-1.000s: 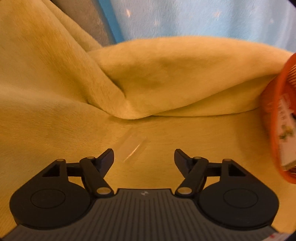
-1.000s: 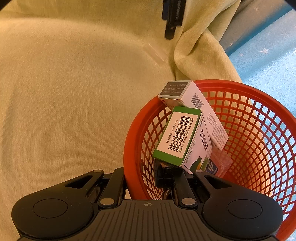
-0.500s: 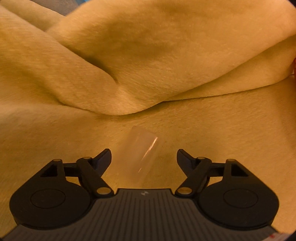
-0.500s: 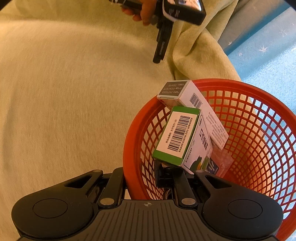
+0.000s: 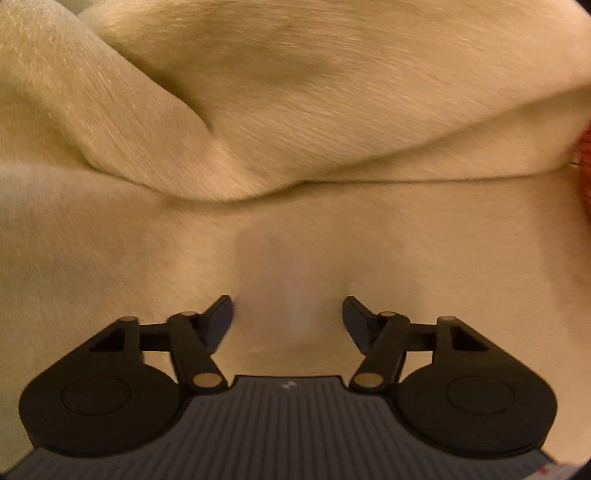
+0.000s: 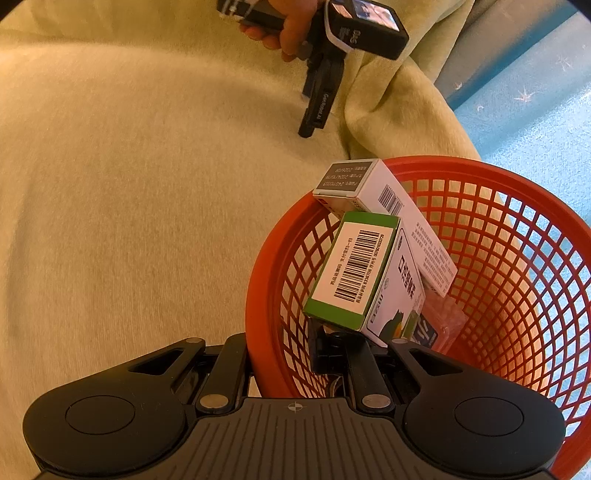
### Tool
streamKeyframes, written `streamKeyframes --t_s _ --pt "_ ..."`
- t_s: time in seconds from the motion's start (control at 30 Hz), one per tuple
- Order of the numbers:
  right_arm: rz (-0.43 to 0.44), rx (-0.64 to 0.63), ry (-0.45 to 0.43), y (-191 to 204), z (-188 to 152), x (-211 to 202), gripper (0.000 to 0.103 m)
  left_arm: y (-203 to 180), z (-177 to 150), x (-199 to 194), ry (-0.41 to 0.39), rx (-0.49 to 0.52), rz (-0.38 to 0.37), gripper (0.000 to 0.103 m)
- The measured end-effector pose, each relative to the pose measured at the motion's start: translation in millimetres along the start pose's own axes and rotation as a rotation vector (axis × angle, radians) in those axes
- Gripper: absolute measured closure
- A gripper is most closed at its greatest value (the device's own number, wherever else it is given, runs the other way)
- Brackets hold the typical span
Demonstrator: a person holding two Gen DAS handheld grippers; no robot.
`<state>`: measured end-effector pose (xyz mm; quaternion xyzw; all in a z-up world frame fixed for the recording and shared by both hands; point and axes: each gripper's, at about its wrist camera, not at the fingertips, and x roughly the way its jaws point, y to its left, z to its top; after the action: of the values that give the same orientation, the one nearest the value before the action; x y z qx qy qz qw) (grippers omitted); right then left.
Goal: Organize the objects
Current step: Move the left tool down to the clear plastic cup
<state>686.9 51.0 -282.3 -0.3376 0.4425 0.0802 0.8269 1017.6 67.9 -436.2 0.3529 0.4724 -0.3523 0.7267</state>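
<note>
A small clear plastic packet [image 5: 277, 288], blurred, lies flat on the cream blanket [image 5: 110, 258] between the spread fingers of my left gripper [image 5: 288, 314], which stands open around it. From the right wrist view the left gripper [image 6: 314, 118] points down at the blanket, held by a hand [image 6: 291, 29]. My right gripper [image 6: 284, 354] is shut on the rim of the red mesh basket [image 6: 517, 240]. Inside the basket lean a green-edged box with a barcode [image 6: 354, 273], a white box [image 6: 399, 221] and a clear packet [image 6: 447, 317].
A thick fold of the blanket [image 5: 332, 110] rises just beyond the packet. The basket's red edge [image 5: 585, 166] shows at the far right of the left wrist view. Blue patterned floor [image 6: 535, 92] lies beyond the blanket's edge.
My left gripper has come down and forward, so the clear packet now sits between its fingers instead of ahead. The right gripper and basket have stayed still.
</note>
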Motion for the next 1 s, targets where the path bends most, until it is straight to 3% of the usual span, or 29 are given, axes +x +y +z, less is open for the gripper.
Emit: streamKeyframes --t_s 0.1,0.23,0.37,0.6,0.73,1.0 --pt "0.0 0.0 0.0 0.0 1.2 -0.8 0.093 -4.0 -9.8 -5.1 -0.025 -0.016 0.012 0.043" --pt "-0.001 -0.002 -0.001 0.5 1.7 -0.7 0.093 10.0 -11.0 -6.7 -0.069 -0.154 0.02 0.042" --pt "-0.002 -0.002 0.0 0.4 1.4 -0.7 0.093 17.7 -0.7 -5.6 -0.096 -0.215 0.022 0.042" --pt "-0.004 0.003 0.004 1.8 2.3 -0.5 0.093 13.4 4.8 -5.7 -0.087 -0.283 -0.021 0.039" --pt "-0.003 0.003 0.005 2.7 2.0 0.2 0.093 4.8 4.2 -9.0 -0.109 -0.324 -0.007 0.025" --pt "-0.002 -0.002 0.004 2.3 2.0 2.3 0.092 16.6 16.0 19.2 -0.103 -0.425 0.037 0.028"
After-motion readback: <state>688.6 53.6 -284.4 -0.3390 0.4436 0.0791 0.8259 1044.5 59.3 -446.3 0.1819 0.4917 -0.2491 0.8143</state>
